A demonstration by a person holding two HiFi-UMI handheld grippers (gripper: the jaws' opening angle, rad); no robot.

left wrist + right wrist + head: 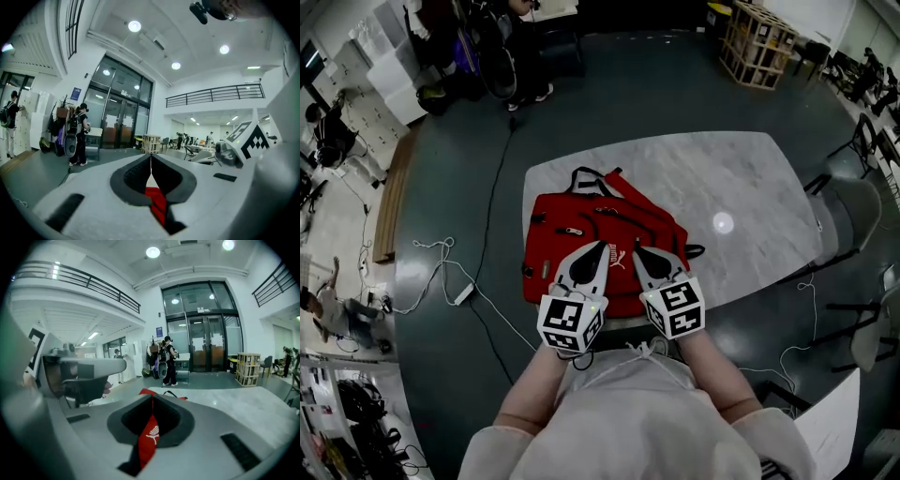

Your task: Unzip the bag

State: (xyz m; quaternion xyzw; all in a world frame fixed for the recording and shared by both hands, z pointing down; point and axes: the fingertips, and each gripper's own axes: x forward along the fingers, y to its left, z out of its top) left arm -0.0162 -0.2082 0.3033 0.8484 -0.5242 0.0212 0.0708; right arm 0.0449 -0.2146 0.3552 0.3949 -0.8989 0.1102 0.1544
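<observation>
Marble table [750,187] holds the red bag [581,253] in head view; my left gripper [605,245] and right gripper [636,250] hover over the bag's near edge. Left gripper view: jaws clenched, empty. Right gripper view: likewise. I'd open both, pin fabric beside the bag's zipper [623,216], then pull steadily.

Pale sleeves [492,455] and white hand-held grippers, left [603,247] and right [637,251], bearing black-and-white marker cubes [570,323].

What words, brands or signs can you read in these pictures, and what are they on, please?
"PUMA", white, beside a leaping-cat logo: on the red backpack.
Blue sign beside the glass doors: too small to read.
Marker cubes: square patterns only, no words.
</observation>
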